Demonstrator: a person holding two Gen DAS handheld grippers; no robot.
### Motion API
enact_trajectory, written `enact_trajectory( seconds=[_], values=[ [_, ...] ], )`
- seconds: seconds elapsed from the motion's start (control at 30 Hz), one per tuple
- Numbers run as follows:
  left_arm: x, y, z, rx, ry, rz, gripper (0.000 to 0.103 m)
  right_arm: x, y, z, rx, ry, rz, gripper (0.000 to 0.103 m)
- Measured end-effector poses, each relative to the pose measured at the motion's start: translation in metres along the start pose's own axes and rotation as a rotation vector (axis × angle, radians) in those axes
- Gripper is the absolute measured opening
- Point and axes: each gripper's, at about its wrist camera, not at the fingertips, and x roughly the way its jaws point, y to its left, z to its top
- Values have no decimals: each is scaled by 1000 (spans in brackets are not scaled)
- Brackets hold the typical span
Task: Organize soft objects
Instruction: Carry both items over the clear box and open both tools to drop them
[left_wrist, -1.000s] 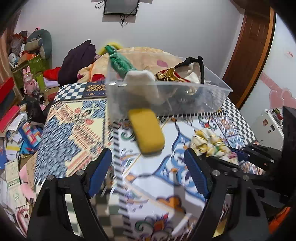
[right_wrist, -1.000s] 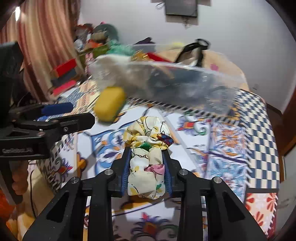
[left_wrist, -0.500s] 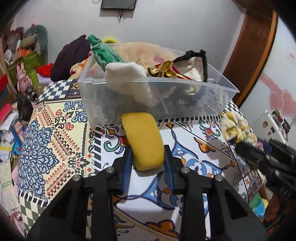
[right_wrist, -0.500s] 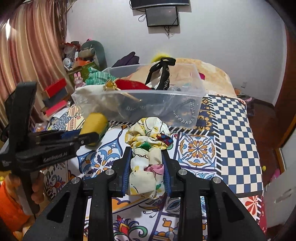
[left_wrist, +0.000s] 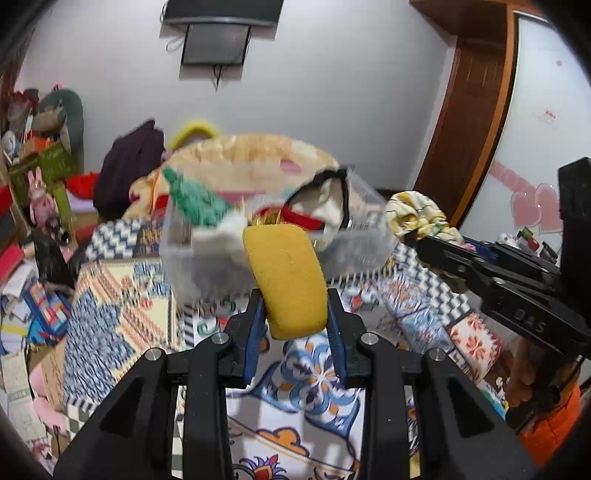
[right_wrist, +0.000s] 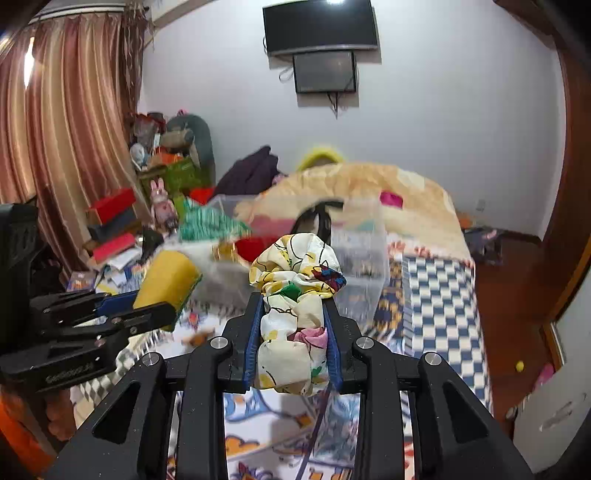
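The big clear plastic box (left_wrist: 280, 236), already part full of soft things, sits on the far side of the patterned bedspread (left_wrist: 110, 295). Both things are in the air now, and I think this is the carrying step. The left gripper (left_wrist: 295, 325) has its jaws squeezed on the yellow oval sponge (left_wrist: 286, 280), which hangs just near the box front. The right gripper (right_wrist: 293, 332) has its jaws squeezed on the flowery cloth scrunchie (right_wrist: 295, 291), up near the box's right end.

Next, each one needs to go up over the box rim, then the jaws must let go so the soft things drop in.

Half a second ago the sponge lay on the bedspread with the jaws around it. Now it is lifted, and the scrunchie is higher too.
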Motion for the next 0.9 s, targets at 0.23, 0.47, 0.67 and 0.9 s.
enact_trajectory(
  seconds=[0.23, 0.47, 0.67, 0.9],
  values=[
    [-2, -11, 38, 13, -93, 3, 32, -3, -1, 27, -13, -77, -13, 27],
    [8, -6, 67, 13, -139, 14, 32, 8, 0, 44, -20, -113, -14, 28],
    [25, 0, 81, 10, -134, 40, 32, 28, 1, 47, -18, -96, -9, 28],
    [68, 18, 83, -12, -53, 61, 32, 62, 0, 45, -7, -18, -2, 29]
  ],
)
